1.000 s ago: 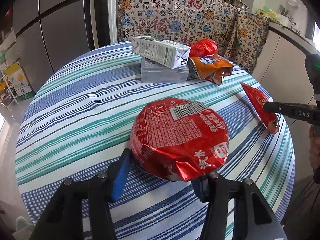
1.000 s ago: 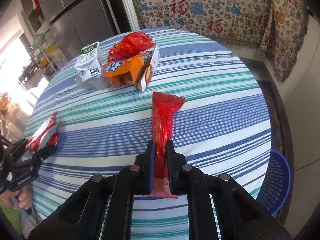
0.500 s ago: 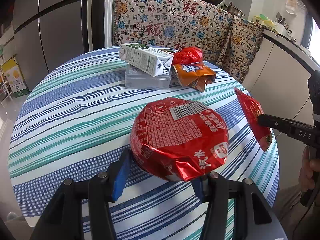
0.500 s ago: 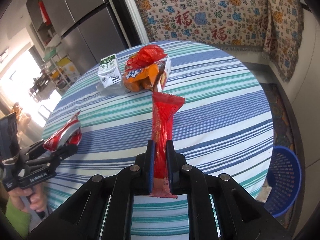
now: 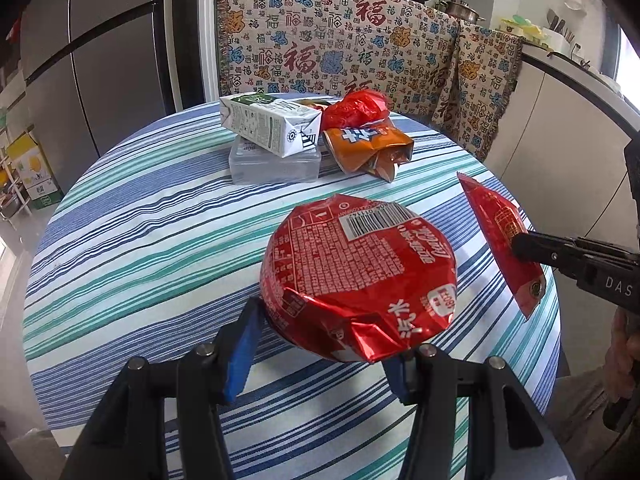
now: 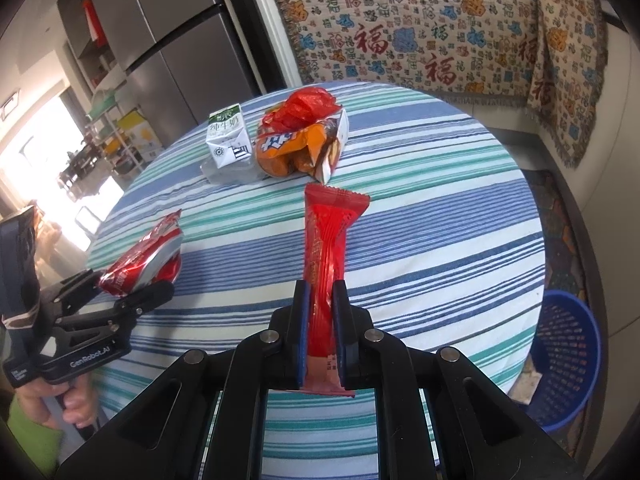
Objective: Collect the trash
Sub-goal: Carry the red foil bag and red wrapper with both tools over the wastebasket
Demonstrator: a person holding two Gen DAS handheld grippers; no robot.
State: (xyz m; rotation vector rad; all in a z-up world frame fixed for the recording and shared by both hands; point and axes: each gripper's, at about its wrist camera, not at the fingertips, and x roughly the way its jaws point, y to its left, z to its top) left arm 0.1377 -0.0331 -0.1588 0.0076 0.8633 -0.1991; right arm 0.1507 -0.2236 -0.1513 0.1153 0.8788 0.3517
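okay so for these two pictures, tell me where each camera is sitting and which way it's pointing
Left wrist: on the left gripper, angled down over the striped round table; jaws grip a round red foil lid; the other gripper shows at right.
Right wrist: on the right gripper, angled down; jaws pinch a long red wrapper; a hand shows at left.
Shared: table, lid, wrapper, white milk carton.

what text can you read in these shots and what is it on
"福": repeated in red on the patterned blanket behind the table.
"DAS": white letters on the right tool's black body.
"GenRobot.AI": white letters on the left tool's body.
"纯牛奶": green letters on the milk carton.
A barcode and dense white print on the round red foil packet: too small to read.
Lettering on the orange snack bag and the long red wrapper: crumpled or blurred, unreadable.
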